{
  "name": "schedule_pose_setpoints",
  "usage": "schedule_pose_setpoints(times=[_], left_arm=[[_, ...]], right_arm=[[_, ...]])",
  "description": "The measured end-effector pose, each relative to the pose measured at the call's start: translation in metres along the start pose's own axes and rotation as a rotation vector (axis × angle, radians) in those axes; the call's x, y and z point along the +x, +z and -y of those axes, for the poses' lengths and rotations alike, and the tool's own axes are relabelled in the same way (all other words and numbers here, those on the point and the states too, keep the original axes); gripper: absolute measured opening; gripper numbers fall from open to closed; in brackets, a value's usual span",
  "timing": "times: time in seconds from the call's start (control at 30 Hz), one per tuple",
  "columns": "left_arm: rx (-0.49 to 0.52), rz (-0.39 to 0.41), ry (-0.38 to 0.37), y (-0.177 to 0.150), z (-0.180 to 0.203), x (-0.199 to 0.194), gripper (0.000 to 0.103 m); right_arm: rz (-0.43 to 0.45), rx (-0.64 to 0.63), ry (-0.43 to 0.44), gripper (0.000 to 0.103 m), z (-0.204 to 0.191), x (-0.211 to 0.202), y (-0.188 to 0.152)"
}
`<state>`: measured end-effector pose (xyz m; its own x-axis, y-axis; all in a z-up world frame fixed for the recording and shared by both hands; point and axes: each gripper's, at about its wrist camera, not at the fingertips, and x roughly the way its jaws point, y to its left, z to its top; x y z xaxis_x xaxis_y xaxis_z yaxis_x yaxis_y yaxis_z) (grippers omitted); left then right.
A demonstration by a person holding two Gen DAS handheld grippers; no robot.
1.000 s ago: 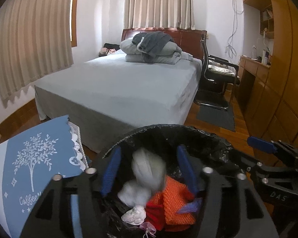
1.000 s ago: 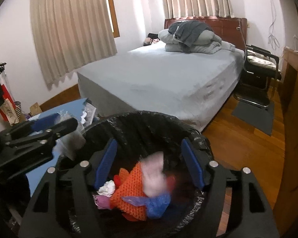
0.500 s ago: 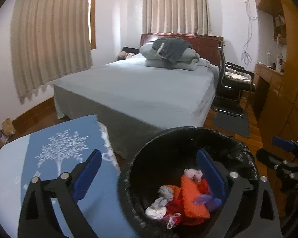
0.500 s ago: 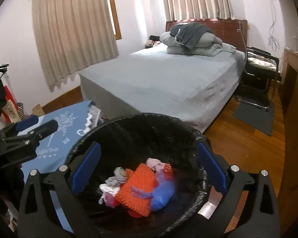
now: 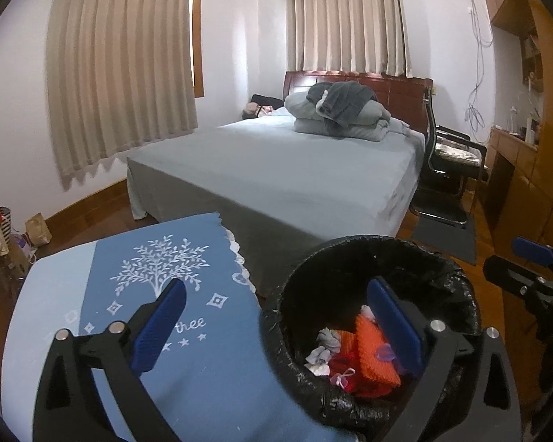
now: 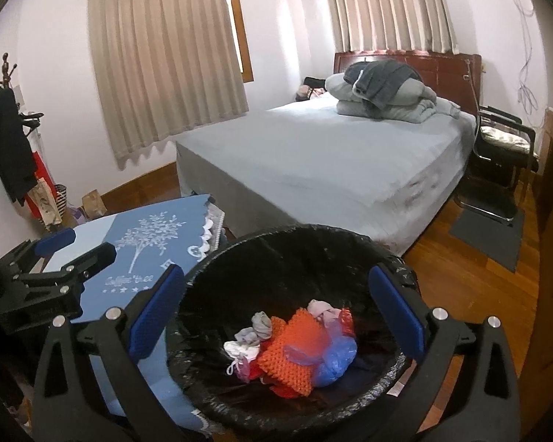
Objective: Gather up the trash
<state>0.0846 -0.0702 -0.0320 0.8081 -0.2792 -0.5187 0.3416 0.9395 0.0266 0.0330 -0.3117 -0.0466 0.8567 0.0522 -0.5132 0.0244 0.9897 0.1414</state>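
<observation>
Inside, scraps of trash [image 6: 295,346] are lying in a heap at the bottom of a bin [image 6: 276,243] lined with a black bag: an orange knitted piece [image 6: 291,350], a crumpled blue plastic bag [image 6: 333,359], grey and white wads [image 6: 252,335] and something red underneath. Nothing is sitting between the fingers of either gripper. The right gripper [image 6: 276,316] is hovering over the bin's mouth, its jaws having just been opening and now standing wide apart, one blue pad at each side of the rim. The left gripper [image 5: 276,326] is hanging beside it, jaws likewise just opened and spread wide, one blue pad over the bin and the other over a small table just to the left. A blue cloth [image 5: 158,276] printed with a white tree is covering that table, which is touching or nearly touching the bin's side. Behind both, a bed [image 6: 331,158] with a pale grey sheet is filling the middle of the room, folded grey bedding [image 6: 383,92] piled at its wooden headboard. Beige curtains [image 6: 166,59] are hanging drawn over two windows. A black chair [image 5: 449,169] is standing by the bed on the wooden floor.
</observation>
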Motion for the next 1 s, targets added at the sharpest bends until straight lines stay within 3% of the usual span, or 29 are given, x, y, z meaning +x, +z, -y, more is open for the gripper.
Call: schedule_pose_setpoints(times=[1.0], left_arm=[[-0.052,0.094,0.041,-0.005,-0.020,-0.080,0.097]], right_arm=[[0.025,-0.061,0.043,0.097,-0.050,-0.047,0.014]])
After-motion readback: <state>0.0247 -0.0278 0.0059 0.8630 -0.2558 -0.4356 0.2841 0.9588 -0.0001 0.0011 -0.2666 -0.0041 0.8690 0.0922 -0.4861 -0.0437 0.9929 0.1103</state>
